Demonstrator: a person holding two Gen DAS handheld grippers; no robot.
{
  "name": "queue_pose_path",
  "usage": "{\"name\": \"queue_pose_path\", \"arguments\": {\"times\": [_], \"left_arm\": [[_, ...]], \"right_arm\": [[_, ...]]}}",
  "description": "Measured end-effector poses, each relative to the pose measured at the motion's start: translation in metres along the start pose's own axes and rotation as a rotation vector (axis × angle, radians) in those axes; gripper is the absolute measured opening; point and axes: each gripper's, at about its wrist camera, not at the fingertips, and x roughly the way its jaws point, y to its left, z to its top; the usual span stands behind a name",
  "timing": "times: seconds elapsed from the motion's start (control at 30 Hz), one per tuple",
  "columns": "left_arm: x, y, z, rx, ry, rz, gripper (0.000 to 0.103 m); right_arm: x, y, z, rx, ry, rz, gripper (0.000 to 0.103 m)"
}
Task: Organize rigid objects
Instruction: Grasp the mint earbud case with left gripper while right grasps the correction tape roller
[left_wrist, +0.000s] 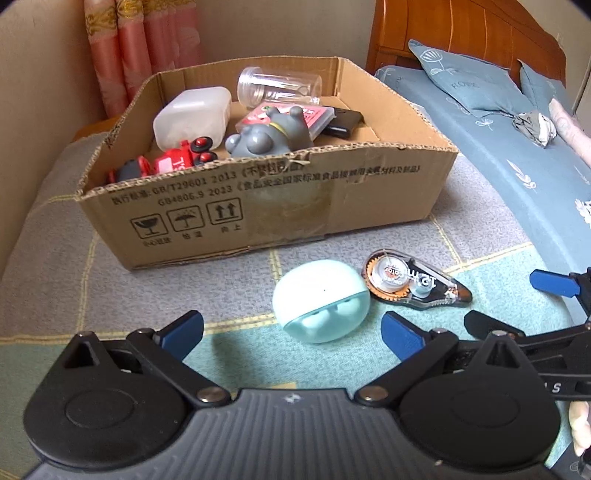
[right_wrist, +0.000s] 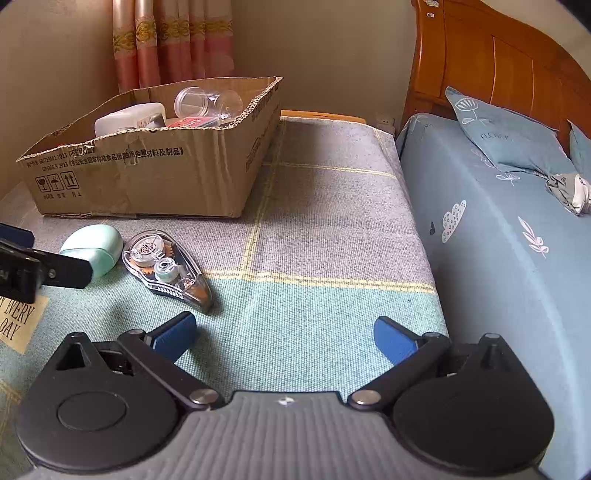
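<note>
An open, shallow brown cardboard box (left_wrist: 258, 192) with printed handling symbols stands on a grey and teal checked woven mat (right_wrist: 314, 221) that covers the desk. Inside the box lie a clear plastic jar (left_wrist: 279, 86) on its side at the back, a white translucent plastic case (left_wrist: 192, 116) at the left, a grey rubber animal figure (left_wrist: 269, 134) in the middle, a red toy vehicle with black wheels (left_wrist: 173, 158) against the near wall, a red flat packet (left_wrist: 295, 114) under the figure, and a black flat object (left_wrist: 345, 120) at the right. In front of the box, on the mat, sits a mint-green rounded earbud case (left_wrist: 319, 301), and just beside it on its right lies a clear plastic correction tape dispenser (left_wrist: 413, 282) with orange gears, its tip pointing away from the case. The left tool (left_wrist: 291, 328) hovers low with its blue-padded fingers (left_wrist: 184, 330) spread wide apart, the earbud case lying just ahead between them and untouched. The right tool (right_wrist: 284, 338) also has its fingers wide apart and holds nothing; it hangs over bare teal mat, with the tape dispenser ahead and to its left. A bed with a blue patterned sheet (right_wrist: 498, 240), a matching pillow (right_wrist: 506, 144) and a wooden headboard (right_wrist: 491, 62) stands to the right, and pink curtains (right_wrist: 173, 40) hang behind the box.
</note>
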Motion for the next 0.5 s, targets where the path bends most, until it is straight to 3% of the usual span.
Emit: {"name": "queue_pose_path", "arguments": {"times": [0.3, 0.5], "left_arm": [[0.014, 0.002, 0.001, -0.023, -0.029, 0.064, 0.102], [0.010, 0.023, -0.002, -0.104, -0.018, 0.122, 0.102]], "right_arm": [[-0.001, -0.002, -0.002, -0.009, -0.012, 0.010, 0.103], [0.000, -0.002, -0.002, -0.012, -0.013, 0.013, 0.103]]}}
